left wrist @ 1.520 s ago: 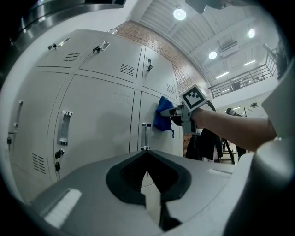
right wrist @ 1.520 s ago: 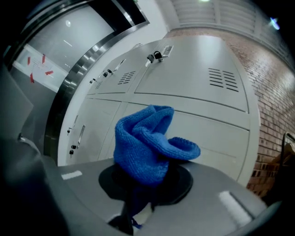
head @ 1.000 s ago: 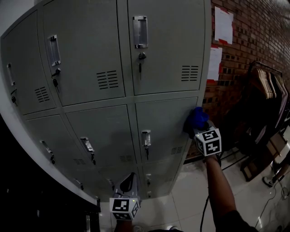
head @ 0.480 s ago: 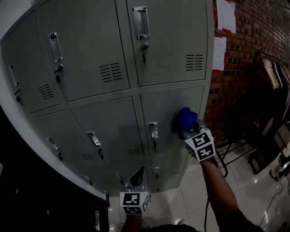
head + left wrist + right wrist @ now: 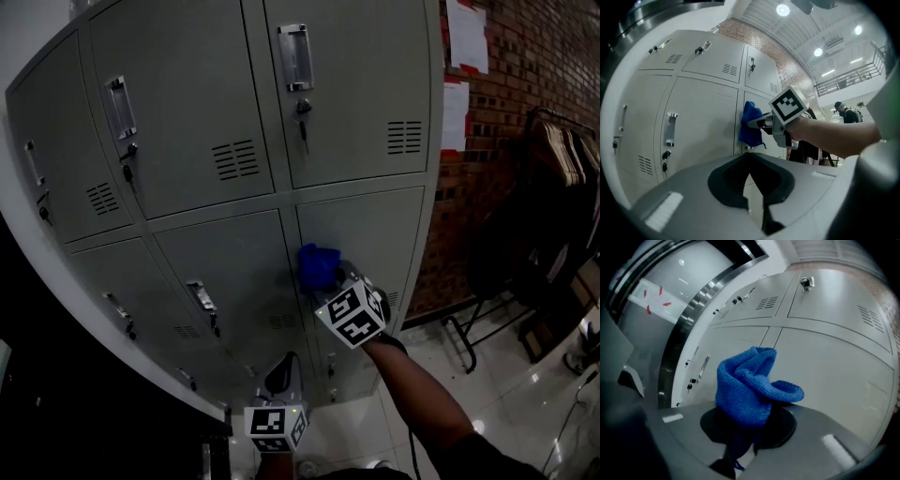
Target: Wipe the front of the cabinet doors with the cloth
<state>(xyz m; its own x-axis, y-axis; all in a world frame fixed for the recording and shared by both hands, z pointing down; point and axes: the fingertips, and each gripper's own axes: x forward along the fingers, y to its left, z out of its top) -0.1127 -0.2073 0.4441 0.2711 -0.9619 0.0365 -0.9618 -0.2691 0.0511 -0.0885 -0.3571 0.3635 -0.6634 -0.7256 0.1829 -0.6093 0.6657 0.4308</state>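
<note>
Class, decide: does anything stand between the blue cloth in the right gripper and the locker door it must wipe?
Nothing visible does. The blue cloth, clamped in the right gripper, appears pressed against the locker door near its left edge.

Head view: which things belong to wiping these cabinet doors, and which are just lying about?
Part of the job:
blue cloth, clamped in the fingers of the right gripper
grey cabinet doors, with the cloth against a lower one

Just about:
left gripper, shut on nothing, held low
papers on the brick wall
clothes rack with hangers
</note>
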